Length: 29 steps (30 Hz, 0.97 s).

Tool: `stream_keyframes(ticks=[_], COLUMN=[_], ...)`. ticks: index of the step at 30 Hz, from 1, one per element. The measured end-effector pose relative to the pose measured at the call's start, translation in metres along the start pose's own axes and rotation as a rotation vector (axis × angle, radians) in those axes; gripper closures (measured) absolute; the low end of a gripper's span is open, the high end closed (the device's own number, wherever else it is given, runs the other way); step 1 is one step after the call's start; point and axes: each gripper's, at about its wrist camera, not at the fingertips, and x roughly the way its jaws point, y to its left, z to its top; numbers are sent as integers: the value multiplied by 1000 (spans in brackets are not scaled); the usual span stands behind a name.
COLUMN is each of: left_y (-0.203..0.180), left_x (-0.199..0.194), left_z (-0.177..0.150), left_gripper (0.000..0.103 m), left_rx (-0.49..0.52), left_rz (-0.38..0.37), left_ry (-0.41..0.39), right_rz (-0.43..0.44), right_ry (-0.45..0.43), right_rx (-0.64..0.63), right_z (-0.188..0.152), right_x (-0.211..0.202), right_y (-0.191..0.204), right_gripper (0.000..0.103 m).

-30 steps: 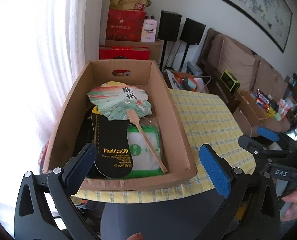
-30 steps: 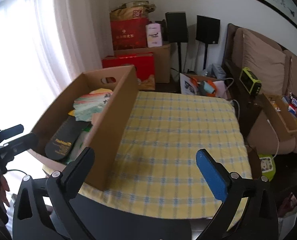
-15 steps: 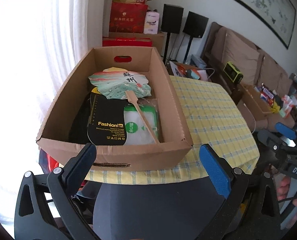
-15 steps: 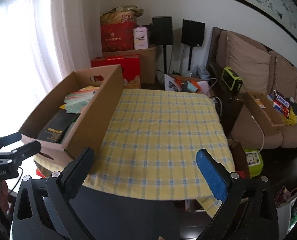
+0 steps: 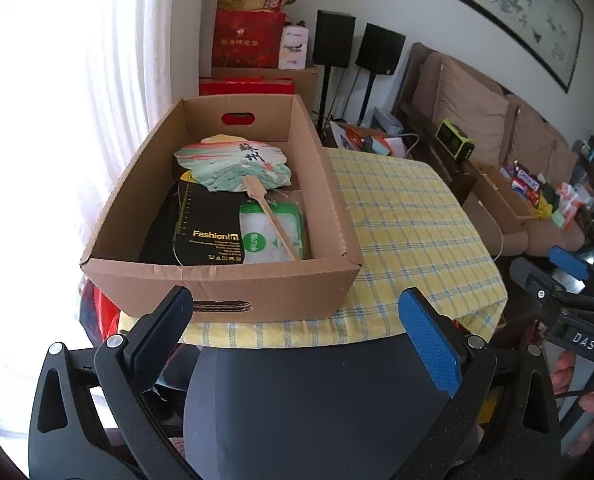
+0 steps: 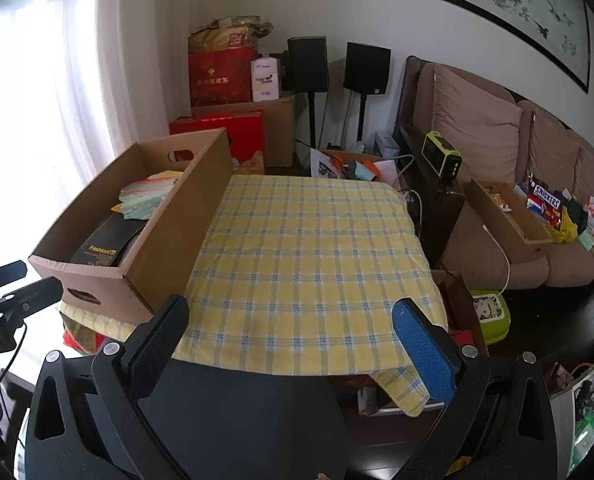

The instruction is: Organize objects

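A cardboard box stands on the left part of a table under a yellow checked cloth. Inside lie a paper fan with a wooden handle, a black "Fashion" package and a green-and-white packet. My left gripper is open and held back from the box's near wall, with nothing between its fingers. My right gripper is open too, off the table's near edge. Each gripper shows at the edge of the other's view.
Red gift boxes and two black speakers stand against the far wall. A brown sofa on the right carries a snack-filled box. White curtains hang left. A dark rounded chair back fills the foreground.
Both grippers have pulled back and away from the table, so the box and cloth look smaller and farther off. Nothing in the box has moved. Both stay open.
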Motion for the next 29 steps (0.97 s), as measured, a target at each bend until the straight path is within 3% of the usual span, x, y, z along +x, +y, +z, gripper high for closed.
stream_keyframes(ticks=[29], left_y=[-4], left_x=[2], left_z=[-3], left_gripper=[0], left_rx=[11], left_rz=[15], left_ry=[-2], right_rz=[-9], right_ry=[6], right_rx=[14], right_z=[-4], right_x=[-1], right_y=[-2], right_gripper=[0])
